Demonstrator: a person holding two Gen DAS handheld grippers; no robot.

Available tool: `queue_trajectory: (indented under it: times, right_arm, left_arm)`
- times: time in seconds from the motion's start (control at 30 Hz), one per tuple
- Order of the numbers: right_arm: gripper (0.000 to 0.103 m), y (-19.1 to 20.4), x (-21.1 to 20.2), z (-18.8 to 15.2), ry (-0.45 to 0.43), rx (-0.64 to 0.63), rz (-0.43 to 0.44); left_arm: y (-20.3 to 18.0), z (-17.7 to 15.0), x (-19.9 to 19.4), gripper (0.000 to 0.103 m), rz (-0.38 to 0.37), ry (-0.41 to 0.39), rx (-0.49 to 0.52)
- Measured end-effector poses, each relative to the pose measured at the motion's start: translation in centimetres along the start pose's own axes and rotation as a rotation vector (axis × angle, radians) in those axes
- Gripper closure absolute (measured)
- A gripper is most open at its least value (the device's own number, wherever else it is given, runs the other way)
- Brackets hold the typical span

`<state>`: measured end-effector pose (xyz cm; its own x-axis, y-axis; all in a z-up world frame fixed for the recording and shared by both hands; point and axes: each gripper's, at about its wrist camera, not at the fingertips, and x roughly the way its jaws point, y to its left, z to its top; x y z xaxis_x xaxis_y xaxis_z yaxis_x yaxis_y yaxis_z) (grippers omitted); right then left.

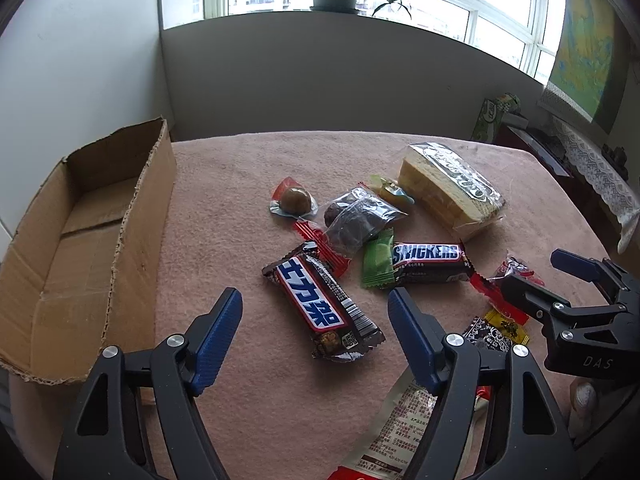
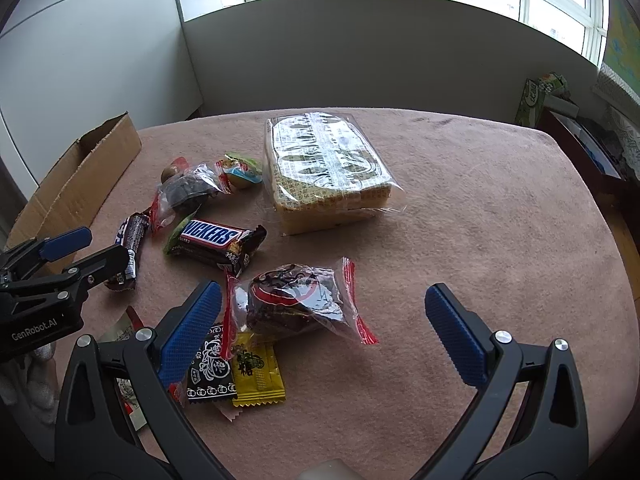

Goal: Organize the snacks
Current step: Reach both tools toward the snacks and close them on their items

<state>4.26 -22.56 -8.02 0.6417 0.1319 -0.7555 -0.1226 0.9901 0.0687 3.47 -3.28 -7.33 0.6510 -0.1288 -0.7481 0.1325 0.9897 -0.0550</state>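
Snacks lie scattered on a pink cloth. My left gripper is open, its fingers on either side of a Chinese-label Snickers bar. An English Snickers bar lies beyond, next to a green packet. My right gripper is open over a clear red-edged bag of dark cake. A large wrapped sponge cake lies further back. A yellow candy and a black candy lie by the right gripper's left finger. The open cardboard box stands at the left.
A second dark cake bag, a round wrapped sweet and a small green-yellow sweet lie mid-table. A flat printed packet lies near me. The table's right edge drops to a dark cabinet.
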Motion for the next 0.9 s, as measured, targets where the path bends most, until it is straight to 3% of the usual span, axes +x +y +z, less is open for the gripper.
queue_trajectory:
  times: [0.2,0.27,0.47,0.67,0.9]
  right_arm:
    - [0.000,1.1,1.0,-0.1,0.033,-0.044,-0.019]
    - [0.010,1.3,1.2,-0.1,0.041,-0.057,-0.025]
    - [0.030,1.1,1.6,-0.5,0.065,-0.046,0.010]
    - [0.035,1.0,1.3,-0.8,0.047,-0.045,0.012]
    - [0.039,0.4,0.8,-1.0,0.033,-0.024,0.032]
  left_arm:
    - [1.0,0.4,1.9,0.028,0.007,0.059,-0.052]
    - [1.1,0.6,2.5,0.030,-0.002,0.079,-0.060]
    - [1.3,0.6,3.0,0.040,-0.015,0.103,-0.074]
    - [1.8,0.4,2.7,0.069,-0.005,0.091,-0.075]
    - [1.9,0.4,2.7,0.072,-0.013,0.083,-0.078]
